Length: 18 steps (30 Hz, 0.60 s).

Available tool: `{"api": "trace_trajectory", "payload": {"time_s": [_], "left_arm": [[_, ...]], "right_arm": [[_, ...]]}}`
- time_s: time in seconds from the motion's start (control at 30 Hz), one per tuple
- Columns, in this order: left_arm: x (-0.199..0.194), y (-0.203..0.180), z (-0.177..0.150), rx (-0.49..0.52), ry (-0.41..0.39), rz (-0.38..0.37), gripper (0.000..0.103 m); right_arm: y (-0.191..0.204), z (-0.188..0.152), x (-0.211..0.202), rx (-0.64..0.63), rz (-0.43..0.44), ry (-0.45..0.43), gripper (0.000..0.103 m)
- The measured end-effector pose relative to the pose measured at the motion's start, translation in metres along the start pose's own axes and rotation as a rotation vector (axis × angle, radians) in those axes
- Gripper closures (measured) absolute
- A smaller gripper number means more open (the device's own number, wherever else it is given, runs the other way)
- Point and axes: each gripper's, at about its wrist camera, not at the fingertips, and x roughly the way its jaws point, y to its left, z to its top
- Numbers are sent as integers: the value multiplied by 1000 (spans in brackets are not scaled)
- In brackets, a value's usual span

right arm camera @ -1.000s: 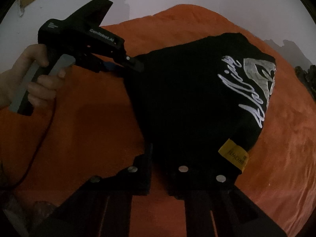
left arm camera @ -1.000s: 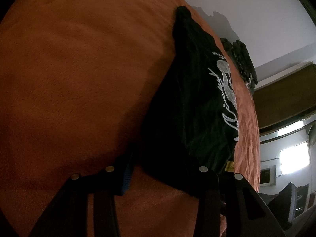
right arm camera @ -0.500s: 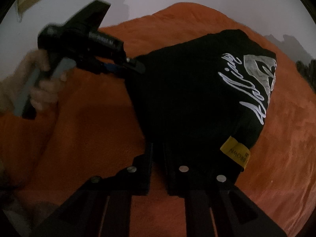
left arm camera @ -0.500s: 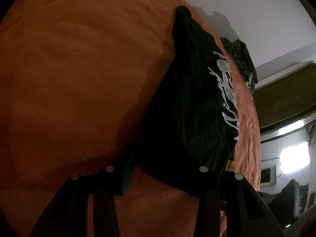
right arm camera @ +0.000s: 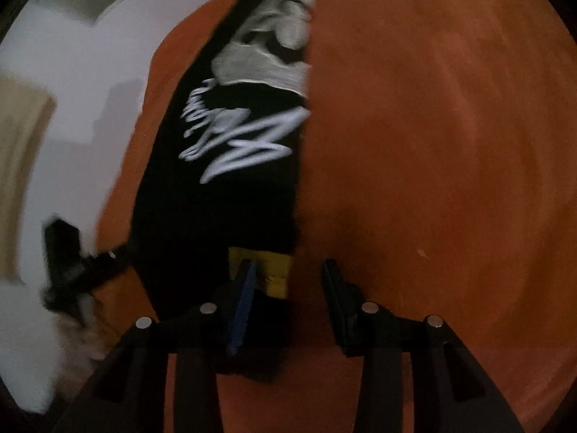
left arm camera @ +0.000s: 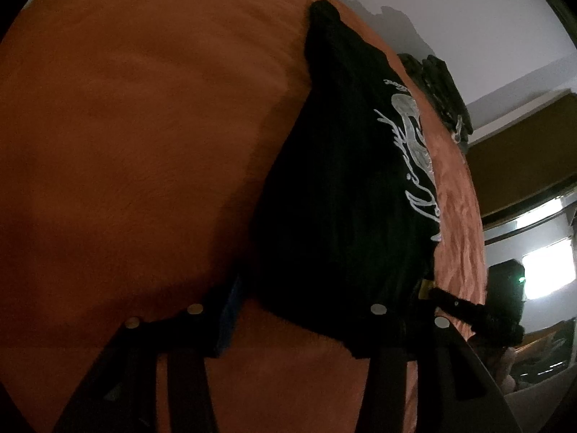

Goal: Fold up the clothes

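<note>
A folded black T-shirt [left arm camera: 342, 187] with a white print lies on the orange blanket [left arm camera: 126, 144]. My left gripper [left arm camera: 303, 310] has its jaws wide apart, with the shirt's near edge lying between the fingers. In the blurred right wrist view, the shirt [right arm camera: 223, 198] and its yellow tag [right arm camera: 274, 270] sit just beyond my right gripper [right arm camera: 288, 281]. Its jaws are apart, with the near hem between them. The right gripper also shows at the shirt's corner in the left wrist view [left arm camera: 468, 310].
A dark pile of clothes [left arm camera: 440, 86] lies at the blanket's far edge by the white wall [left arm camera: 468, 18]. A bright window [left arm camera: 544, 270] and dark furniture are at the right. Orange blanket [right arm camera: 432, 144] spreads to the right of the shirt.
My right gripper has swung round to the shirt's tag corner and its jaws have opened. The left gripper has stayed in place with the shirt edge between its fingers.
</note>
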Motion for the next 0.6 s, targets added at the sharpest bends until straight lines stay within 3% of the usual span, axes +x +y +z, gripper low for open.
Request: {"api": "trace_trajectory", "payload": {"time_s": [0.07,0.17,0.3,0.33,0.37,0.6], "left_arm": [[3,1,-1,-22,18,-44,79],[5,5,-2,-60,24,-84,91],[3,8,-3,-95,5,-113,96],[0,7,-4,-100,-8,-118,97],[-4,5,-6,-101,-22,-122,97],[-41,2,-25,-140,-88,-189,98]], "right_arm": [[-4,-5,-1,17,63,17,65],[-1,-14,14,53,184,107,65],[-2,-20,28,111,210,126,66],[-4,-19,28,127,220,125,71],[-5,-19,29,143,230,123,96],[-10,-40,-3,156,213,90,96]]}}
